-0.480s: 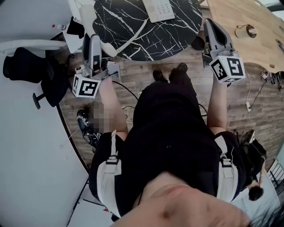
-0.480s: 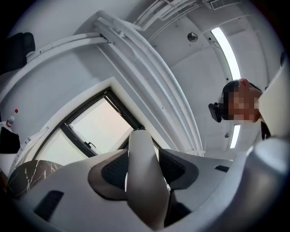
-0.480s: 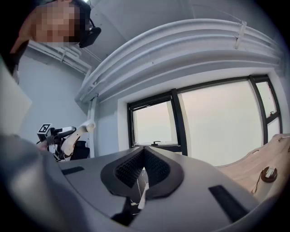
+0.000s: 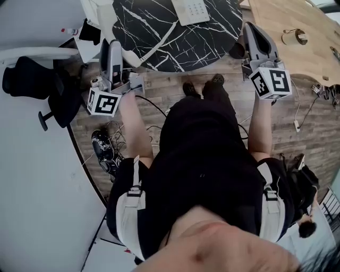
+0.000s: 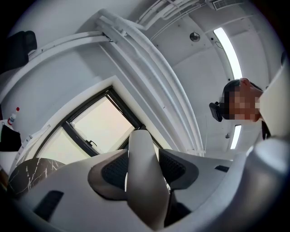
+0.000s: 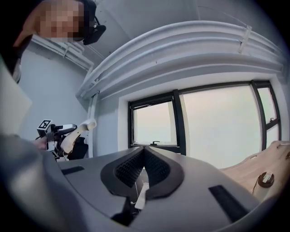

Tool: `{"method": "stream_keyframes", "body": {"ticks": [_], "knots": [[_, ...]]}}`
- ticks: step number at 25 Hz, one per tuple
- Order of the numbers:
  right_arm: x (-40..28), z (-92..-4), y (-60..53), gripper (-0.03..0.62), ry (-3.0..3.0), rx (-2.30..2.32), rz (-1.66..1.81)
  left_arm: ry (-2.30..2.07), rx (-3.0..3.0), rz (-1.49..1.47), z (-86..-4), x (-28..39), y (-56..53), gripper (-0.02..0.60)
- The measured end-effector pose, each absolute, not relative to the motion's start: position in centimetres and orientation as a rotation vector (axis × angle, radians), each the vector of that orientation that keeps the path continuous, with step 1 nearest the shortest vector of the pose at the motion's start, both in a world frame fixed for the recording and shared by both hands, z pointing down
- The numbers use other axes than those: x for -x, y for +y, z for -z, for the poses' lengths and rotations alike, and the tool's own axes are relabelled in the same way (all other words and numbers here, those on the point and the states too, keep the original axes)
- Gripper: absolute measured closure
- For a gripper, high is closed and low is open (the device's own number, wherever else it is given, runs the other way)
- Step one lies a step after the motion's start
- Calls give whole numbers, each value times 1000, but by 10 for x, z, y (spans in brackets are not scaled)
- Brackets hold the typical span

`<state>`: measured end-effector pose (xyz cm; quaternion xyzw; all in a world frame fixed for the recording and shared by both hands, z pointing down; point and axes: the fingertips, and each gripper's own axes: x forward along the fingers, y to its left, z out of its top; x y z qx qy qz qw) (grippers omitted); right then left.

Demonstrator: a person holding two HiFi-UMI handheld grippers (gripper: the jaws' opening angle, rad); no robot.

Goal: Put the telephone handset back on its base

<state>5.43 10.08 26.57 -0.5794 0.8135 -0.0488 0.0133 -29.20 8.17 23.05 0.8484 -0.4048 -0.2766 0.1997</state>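
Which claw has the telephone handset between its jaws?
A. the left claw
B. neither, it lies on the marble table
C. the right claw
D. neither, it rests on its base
A: the left gripper view shows the telephone handset gripped between the pads of the left claw, while the right claw is closed on nothing.

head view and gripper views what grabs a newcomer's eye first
A white handset sits clamped between the left gripper's pads. In the head view, a black marble table at the top carries the phone base, its coiled cord trailing toward that gripper. The right gripper is shut and empty.
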Motion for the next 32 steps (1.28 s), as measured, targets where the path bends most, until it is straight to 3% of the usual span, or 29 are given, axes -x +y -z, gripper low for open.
{"method": "stream_keyframes", "body": {"ticks": [16, 32], "knots": [[-47, -276, 93, 565, 2631, 1764, 158, -1087, -2353, 674, -255, 249, 60, 359], [-65, -283, 4, 565, 2707, 1572, 222, -1201, -2323, 598, -264, 190, 4, 359]]}}
